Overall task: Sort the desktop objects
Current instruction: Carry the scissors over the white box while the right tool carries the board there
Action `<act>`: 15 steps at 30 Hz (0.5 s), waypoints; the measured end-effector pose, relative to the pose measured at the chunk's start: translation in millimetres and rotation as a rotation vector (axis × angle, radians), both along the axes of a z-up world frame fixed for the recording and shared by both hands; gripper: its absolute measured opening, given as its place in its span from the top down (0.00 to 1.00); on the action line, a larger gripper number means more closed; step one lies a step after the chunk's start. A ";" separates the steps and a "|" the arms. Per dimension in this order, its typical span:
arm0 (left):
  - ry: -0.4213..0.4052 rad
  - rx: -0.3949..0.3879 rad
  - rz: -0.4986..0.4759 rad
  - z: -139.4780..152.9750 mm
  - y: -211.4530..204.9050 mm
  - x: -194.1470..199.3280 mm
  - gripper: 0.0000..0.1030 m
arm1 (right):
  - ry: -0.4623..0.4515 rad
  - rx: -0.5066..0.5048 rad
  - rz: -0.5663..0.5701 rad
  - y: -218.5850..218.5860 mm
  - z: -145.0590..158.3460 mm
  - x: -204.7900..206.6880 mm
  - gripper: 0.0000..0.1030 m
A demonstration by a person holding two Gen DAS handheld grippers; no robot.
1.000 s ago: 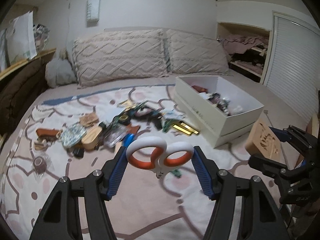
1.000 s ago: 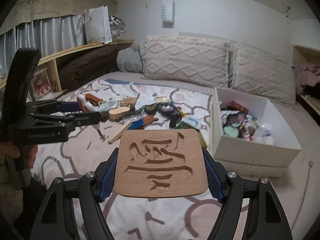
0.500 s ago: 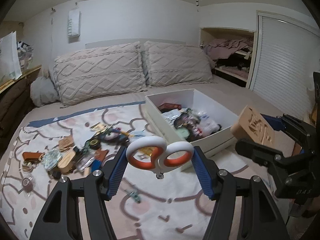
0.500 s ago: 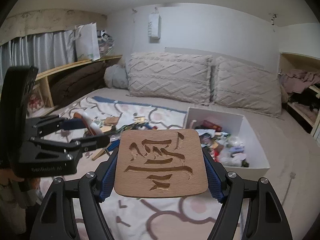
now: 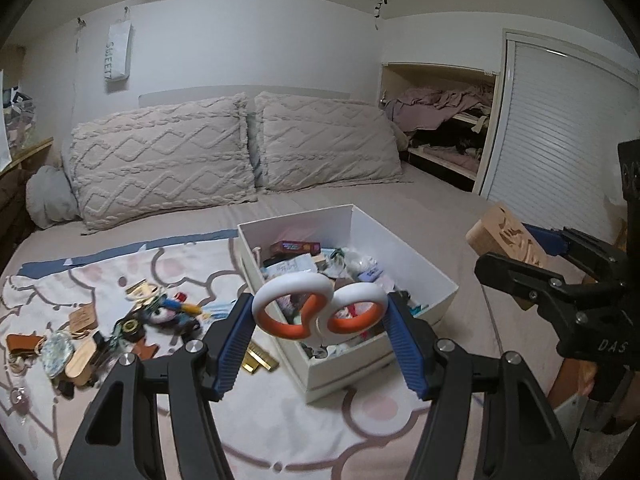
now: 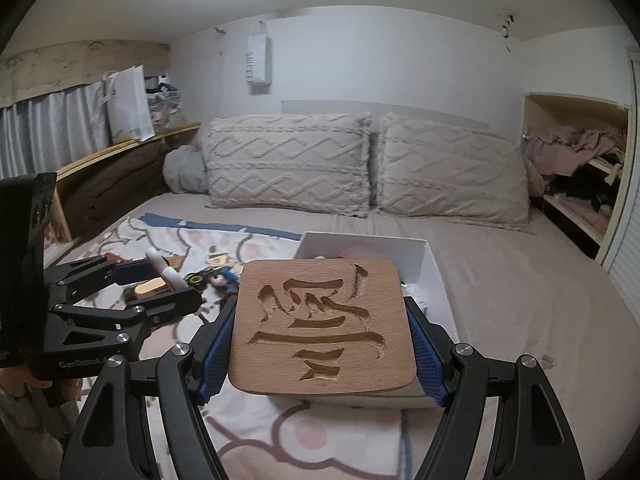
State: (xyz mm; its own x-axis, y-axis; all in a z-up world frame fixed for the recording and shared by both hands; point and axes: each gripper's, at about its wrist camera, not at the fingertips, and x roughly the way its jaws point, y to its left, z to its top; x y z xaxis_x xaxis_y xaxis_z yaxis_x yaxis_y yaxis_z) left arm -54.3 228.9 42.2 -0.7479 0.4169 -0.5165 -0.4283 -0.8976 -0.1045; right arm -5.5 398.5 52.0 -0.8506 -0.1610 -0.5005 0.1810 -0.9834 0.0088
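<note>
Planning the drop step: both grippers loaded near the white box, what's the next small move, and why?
Probably carry both a little further over the white box and lower before opening. The left gripper grips the scissors by their handles, the right gripper clamps the carved wooden board, and both appear at the box's near edge, not clearly over its cluttered inside.

Scissors (image 5: 320, 306): glossy white-orange plastic handles. Coaster (image 6: 322, 326): matt carved wood. Box (image 5: 416, 252) behind scissors: smooth white card. Pillows (image 5: 164, 160): textured cloth.
</note>
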 end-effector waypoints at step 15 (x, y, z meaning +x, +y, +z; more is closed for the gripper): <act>0.051 -0.010 0.030 0.0 42.5 -86.8 0.37 | -0.065 -0.008 -0.025 50.5 -8.5 -92.8 0.25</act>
